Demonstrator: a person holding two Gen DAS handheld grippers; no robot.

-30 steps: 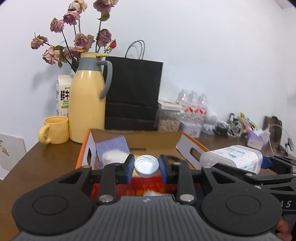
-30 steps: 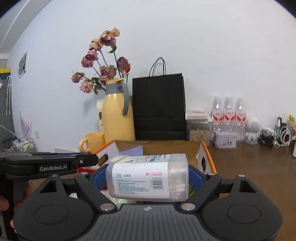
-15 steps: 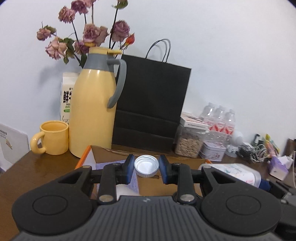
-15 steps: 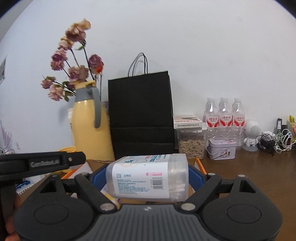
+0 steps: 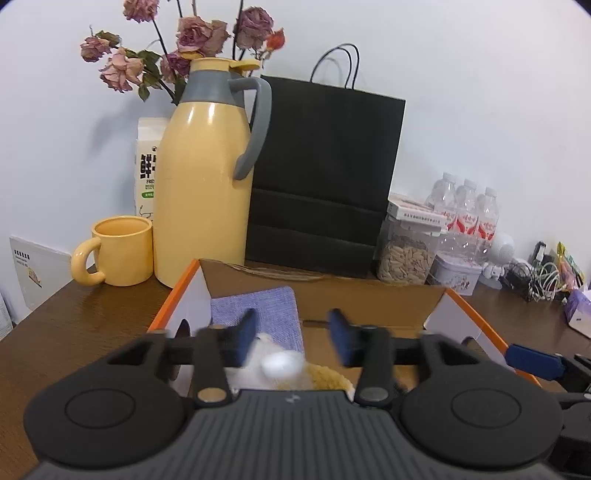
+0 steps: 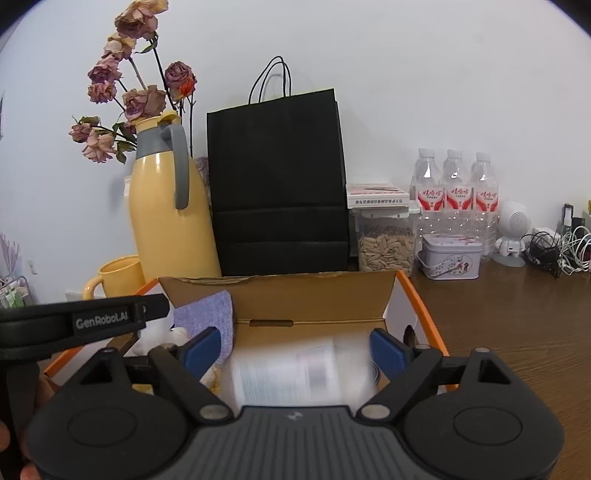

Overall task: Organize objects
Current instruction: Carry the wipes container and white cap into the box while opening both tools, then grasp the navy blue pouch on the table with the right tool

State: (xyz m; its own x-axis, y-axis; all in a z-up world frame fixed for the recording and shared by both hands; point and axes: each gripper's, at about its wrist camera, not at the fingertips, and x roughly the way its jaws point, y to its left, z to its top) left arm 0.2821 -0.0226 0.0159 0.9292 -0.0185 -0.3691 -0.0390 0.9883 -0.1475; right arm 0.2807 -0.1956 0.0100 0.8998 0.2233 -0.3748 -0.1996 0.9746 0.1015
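Left wrist view. One left gripper (image 5: 291, 338), jaws opening, blue pads apart; a blurred white round object (image 5: 280, 365) shows between and below them, no pad on it. One cardboard box (image 5: 461, 314) with orange edges lies straight ahead under the tongs. Contents seen: one lilac cloth (image 5: 258, 306) against the near-left inside wall, one white-and-tan fluffy item (image 5: 325, 376). Beyond the box, left of the tongs: one yellow mug (image 5: 118, 251), one yellow thermos jug (image 5: 207, 173), one milk carton (image 5: 147, 162), one bunch of dried roses (image 5: 192, 33). Straight beyond: one black paper bag (image 5: 325, 177). Right of the tongs: one clear jar of seeds (image 5: 406, 251), three water bottles (image 5: 467, 214), one small tin (image 5: 456, 273), a tangle of cables (image 5: 535, 277). The right gripper's blue tip shows at the right edge.

Right wrist view. One right gripper (image 6: 295, 349), jaws opening and wide; one clear plastic container (image 6: 299, 373) with a printed label, blurred, sits between the pads over the box (image 6: 421, 306); contact cannot be told. Only here: one white round speaker figure (image 6: 513, 236) far right, the left gripper's black arm (image 6: 81, 321) crossing at left, and fingers (image 6: 33, 470) at the lower left edge. Milk carton is hidden here; the white round object is shown only in the left view.
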